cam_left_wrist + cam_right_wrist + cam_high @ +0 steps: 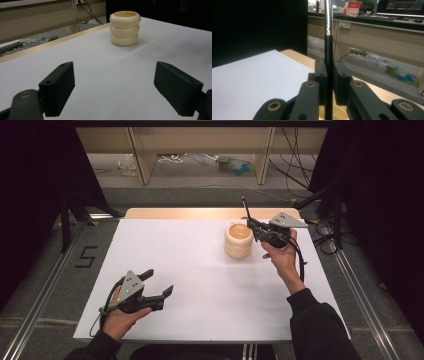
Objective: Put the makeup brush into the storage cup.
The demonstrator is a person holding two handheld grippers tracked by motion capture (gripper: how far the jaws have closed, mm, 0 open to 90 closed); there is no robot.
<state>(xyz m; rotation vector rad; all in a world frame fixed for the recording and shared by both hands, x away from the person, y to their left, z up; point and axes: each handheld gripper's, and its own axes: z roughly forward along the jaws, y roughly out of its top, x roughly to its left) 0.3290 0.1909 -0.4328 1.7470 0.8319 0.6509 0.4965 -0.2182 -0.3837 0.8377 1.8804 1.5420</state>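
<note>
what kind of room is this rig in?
Probably a lab or office workspace: black curtains flank the white-covered table, loose cables lie on the floor, and a monitor sits on a desk behind.

Right gripper clamps a thin black rod, possibly a pen, beside cream ringed holder; left gripper gapes.

Glossy black rod; smooth cream ringed holder; matt white tabletop

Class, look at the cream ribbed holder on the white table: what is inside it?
The cream ribbed holder is open-topped; its rim hides the bottom. The right gripper holds a thin black rod above it.
</note>
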